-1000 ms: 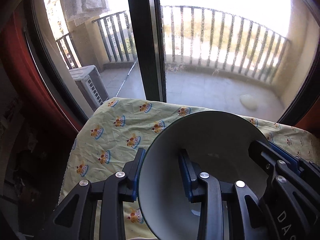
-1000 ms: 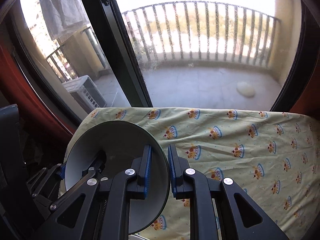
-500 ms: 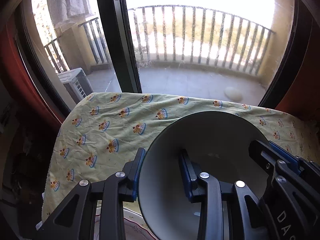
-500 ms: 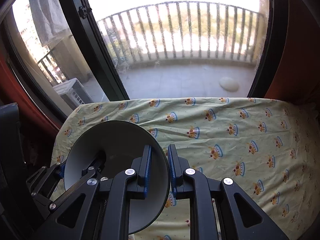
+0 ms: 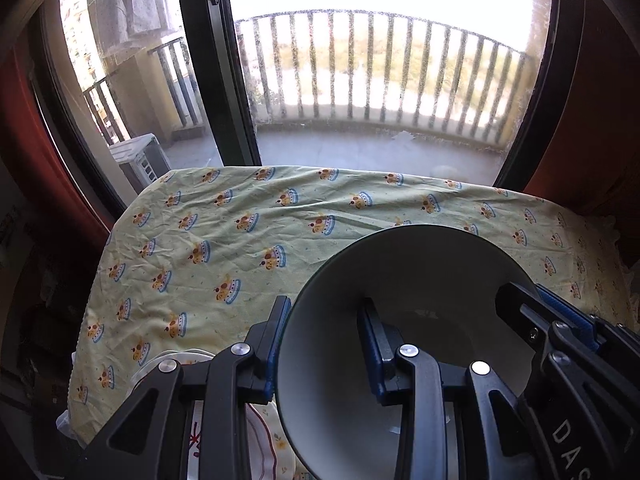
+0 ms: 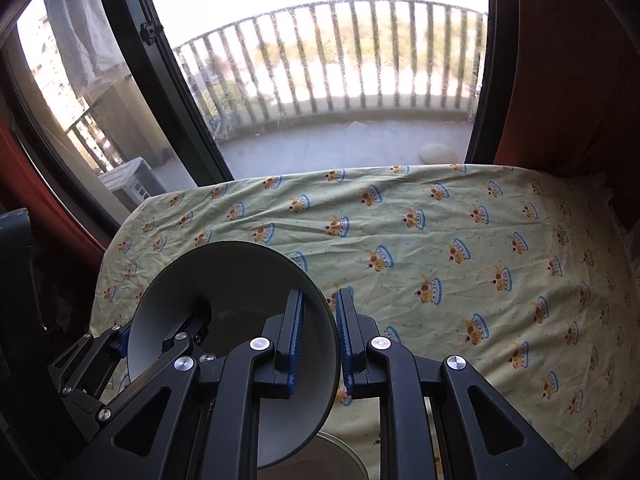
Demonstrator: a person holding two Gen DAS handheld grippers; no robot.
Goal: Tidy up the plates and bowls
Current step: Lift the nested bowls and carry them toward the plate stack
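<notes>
A tall glass door (image 5: 360,80) in a dark frame fills the back of the room, looking out on a sunlit balcony with a curved railing (image 5: 380,64) and an air-conditioner unit (image 5: 138,158) at the left; reddish curtains (image 6: 568,60) hang at both sides. In front of the glass stands a table under a creased, pale yellow-green cloth (image 6: 460,240) printed with small crowns. Held above the near part of that cloth is a bowl (image 5: 420,280), deep and conical, dark on the outside and plain pale grey-white within, tipped so that its mouth faces the cameras. Both grippers hold it by the rim: the left gripper (image 5: 324,346) is clamped on the rim's left side, one blue pad outside the wall and one inside, and the right gripper (image 6: 318,342) is pinched on the opposite side the same way. Under the left gripper, the edge of a white plate (image 5: 256,432) with red markings lies on the cloth, and a round glassy rim (image 6: 340,448) shows below the right.
</notes>
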